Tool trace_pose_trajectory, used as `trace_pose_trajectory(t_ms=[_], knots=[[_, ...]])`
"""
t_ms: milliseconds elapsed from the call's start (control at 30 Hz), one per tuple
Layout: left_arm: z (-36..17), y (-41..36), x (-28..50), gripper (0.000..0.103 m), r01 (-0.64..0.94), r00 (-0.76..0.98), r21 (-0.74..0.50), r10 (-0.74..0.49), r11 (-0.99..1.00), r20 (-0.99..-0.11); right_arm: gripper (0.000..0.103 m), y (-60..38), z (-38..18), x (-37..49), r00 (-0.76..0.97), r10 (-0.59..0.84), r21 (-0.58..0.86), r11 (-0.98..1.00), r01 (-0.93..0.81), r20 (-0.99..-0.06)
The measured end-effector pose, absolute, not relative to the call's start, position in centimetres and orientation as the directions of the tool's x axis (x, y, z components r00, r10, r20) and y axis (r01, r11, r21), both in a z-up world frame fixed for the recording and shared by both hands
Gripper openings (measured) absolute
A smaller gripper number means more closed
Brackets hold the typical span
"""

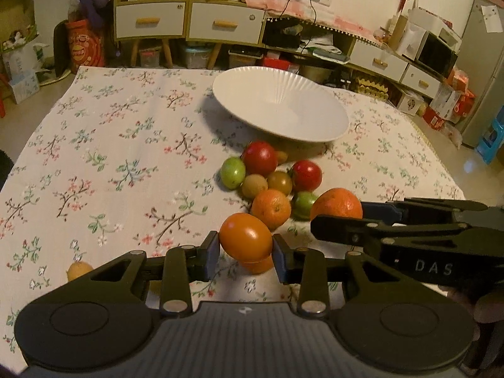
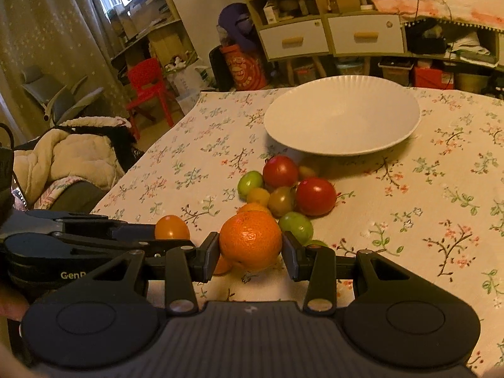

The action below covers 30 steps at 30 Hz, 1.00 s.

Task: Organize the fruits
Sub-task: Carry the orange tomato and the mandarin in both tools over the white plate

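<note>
In my left gripper point(image 1: 245, 253) I hold a smooth orange tomato point(image 1: 245, 236). Both blue pads press on its sides, so the jaws are pinching it. It is lifted a little above the flowered tablecloth point(image 1: 110, 157), and another orange fruit point(image 1: 258, 264) is partly visible under it.

My right gripper point(image 2: 250, 253) pinches a mandarin point(image 2: 250, 241) with rough skin, one pad on each side. From the left wrist camera I see this right gripper coming in from the right side with the mandarin between its fingers, just beside the fruit pile. From the right wrist camera I see the left gripper on the left with the orange tomato at its tip.

The other fruits lie together on the cloth, between the grippers and the white plate point(image 1: 315, 126). There are two red tomatoes point(image 1: 260, 157) point(image 1: 307, 174), two green fruits point(image 1: 232, 172) point(image 1: 303, 203), a brownish tomato point(image 1: 280, 182), a small yellowish fruit point(image 1: 254, 185) and a second mandarin point(image 1: 271, 209). They touch each other in one group. The far red tomato is just beside the base of the plate.

The plate stands behind the group, and nothing lies in it. One small yellow fruit point(image 1: 78, 270) lies apart, at the left near my left gripper.
</note>
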<state>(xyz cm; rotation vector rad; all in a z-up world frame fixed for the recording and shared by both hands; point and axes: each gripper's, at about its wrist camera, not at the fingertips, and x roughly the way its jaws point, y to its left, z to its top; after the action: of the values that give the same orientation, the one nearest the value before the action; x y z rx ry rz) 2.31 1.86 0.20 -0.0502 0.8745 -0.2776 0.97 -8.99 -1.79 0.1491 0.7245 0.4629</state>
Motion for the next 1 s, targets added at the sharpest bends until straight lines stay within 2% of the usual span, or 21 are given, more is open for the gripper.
trace_pose_trajectory(t_ms=[467,1000], knots=[[1.9,-1.6,6.9,0.038,0.262,0.666,-0.101,-0.256,0.960,-0.700,0.039,-10.7,0.5,4.1,0.721,0.375,0.215,0.927,-0.309,-0.583],[1.1,-1.7,13.6,0.038,0.287,0.698,-0.130,-0.300,0.949,-0.651,0.039,-12.4,0.2,10.7,0.760,0.321,0.212,0.947,-0.242,-0.565]])
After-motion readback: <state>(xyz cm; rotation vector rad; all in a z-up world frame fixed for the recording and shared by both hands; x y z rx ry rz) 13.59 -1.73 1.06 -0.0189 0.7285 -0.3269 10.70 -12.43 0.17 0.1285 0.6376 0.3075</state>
